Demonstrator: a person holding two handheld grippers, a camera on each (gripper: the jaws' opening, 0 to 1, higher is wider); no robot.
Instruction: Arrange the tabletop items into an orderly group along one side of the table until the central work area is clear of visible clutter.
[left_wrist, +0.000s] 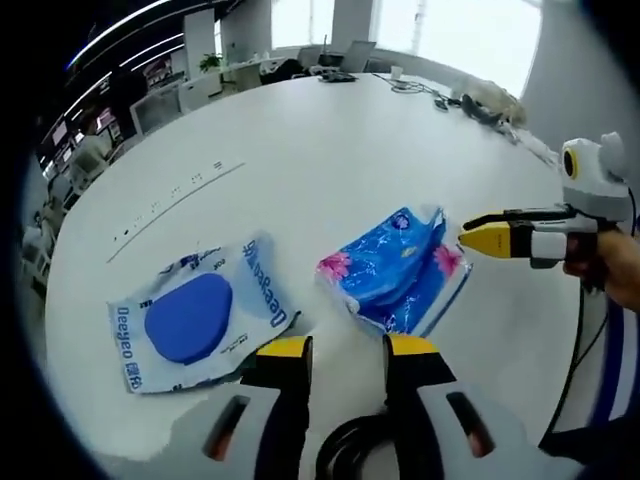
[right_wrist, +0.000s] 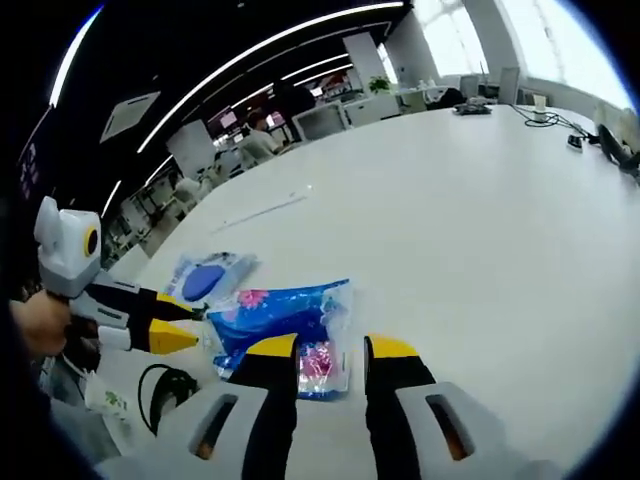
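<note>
Two packs lie on the white table (left_wrist: 330, 160). The white Deeyeo packet (left_wrist: 195, 320) with a blue oval is ahead-left of my left gripper (left_wrist: 347, 350), which is open and holds nothing. The blue floral tissue pack (left_wrist: 395, 270) lies just ahead-right of it. The right gripper (left_wrist: 470, 240), held by a hand, points at the pack's right edge. In the right gripper view, my right gripper (right_wrist: 332, 350) stands open, with a corner of the blue floral pack (right_wrist: 280, 320) lying between its jaws. The left gripper (right_wrist: 185, 322) comes in from the left, near the Deeyeo packet (right_wrist: 205, 278).
Cables and small items (left_wrist: 450, 98) and a laptop (left_wrist: 335, 72) sit at the table's far end. A flush outlet strip (left_wrist: 180, 195) runs across the table left of the packs. A black cable (right_wrist: 165, 385) loops near the table edge. Office desks stand beyond.
</note>
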